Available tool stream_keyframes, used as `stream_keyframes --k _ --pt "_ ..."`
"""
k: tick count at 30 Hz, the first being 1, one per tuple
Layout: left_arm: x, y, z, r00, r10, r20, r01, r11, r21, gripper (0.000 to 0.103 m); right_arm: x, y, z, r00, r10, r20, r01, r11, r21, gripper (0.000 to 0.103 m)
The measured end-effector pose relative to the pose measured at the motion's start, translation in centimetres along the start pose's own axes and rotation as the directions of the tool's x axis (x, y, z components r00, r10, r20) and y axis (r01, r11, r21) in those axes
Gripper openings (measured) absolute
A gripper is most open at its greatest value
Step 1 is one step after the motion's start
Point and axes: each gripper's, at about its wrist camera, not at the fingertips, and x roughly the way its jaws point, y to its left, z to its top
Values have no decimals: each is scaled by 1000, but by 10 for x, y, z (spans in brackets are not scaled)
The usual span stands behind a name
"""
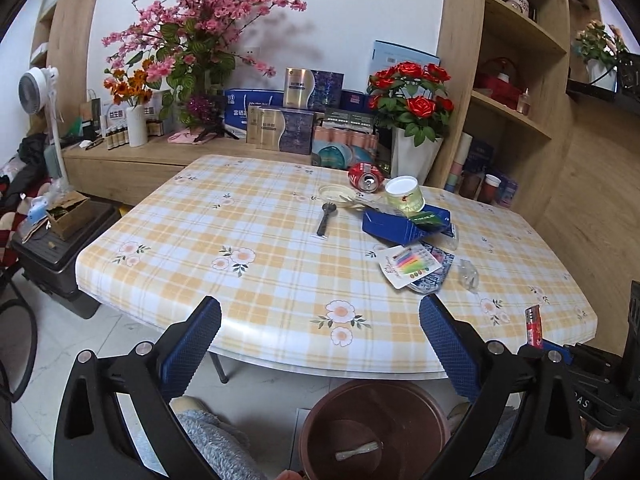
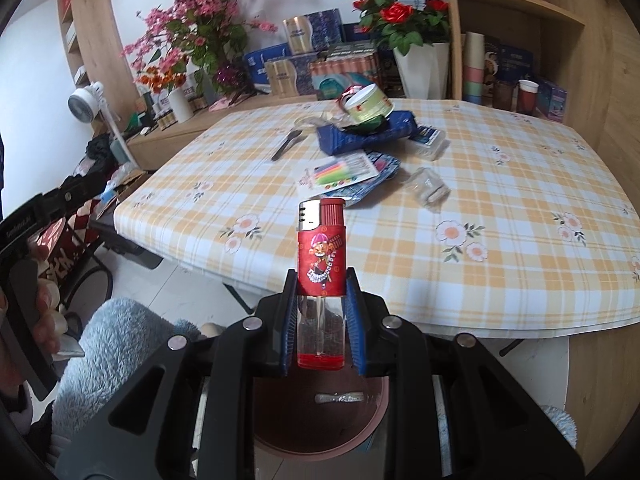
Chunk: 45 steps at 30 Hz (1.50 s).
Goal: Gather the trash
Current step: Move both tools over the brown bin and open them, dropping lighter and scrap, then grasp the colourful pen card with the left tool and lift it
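My right gripper (image 2: 322,280) is shut on a red lighter (image 2: 321,256), held upright above a brown trash bin (image 2: 320,440) on the floor in front of the table. The lighter also shows in the left wrist view (image 1: 533,326). My left gripper (image 1: 320,312) is open and empty above the bin (image 1: 374,428), at the table's front edge. A small wrapper lies in the bin. On the table lie a crushed red can (image 1: 364,178), a paper cup (image 1: 404,196), a blue box (image 1: 404,226), a black spoon (image 1: 326,218), a marker pack (image 1: 410,266) and a clear wrapper (image 1: 468,274).
The table (image 1: 280,248) has a yellow checked cloth. Behind it a low wooden counter (image 1: 120,156) carries flower vases and boxes. Wooden shelves (image 1: 516,80) stand at the right. A black case (image 1: 52,256) with a cardboard box and a fan (image 1: 38,92) stand at the left.
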Motion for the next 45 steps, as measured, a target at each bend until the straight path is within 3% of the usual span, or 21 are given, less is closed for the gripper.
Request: stream_keyframes --k 5,7,9,12,18,26,45 --pt "3 1 -6 1000 17 -10 -17 1000 8 97 6 7 -2 1000 18 -24 -18 1000 -11 27" --pt "3 3 -7 1000 22 -9 -22 1000 7 97 6 9 -2 1000 23 -18 -23 1000 -13 36" --pt "3 5 -8 1000 25 -10 -25 1000 3 97 5 10 -1 1000 16 -10 -16 1000 -12 55" --pt "4 6 -9 1000 28 -12 -28 1000 -3 97 3 8 0 1000 4 4 -4 1000 -4 72" --pt "6 5 -10 999 33 -18 -33 999 2 97 0 -3 4 998 -53 33 52 998 21 94" --pt "9 -2 -11 1000 29 -11 -29 999 30 97 -3 -19 7 987 -148 63 146 989 35 97" --pt "54 -31 -3 990 -106 -91 114 989 90 97 14 -66 7 973 -209 94 198 974 109 97"
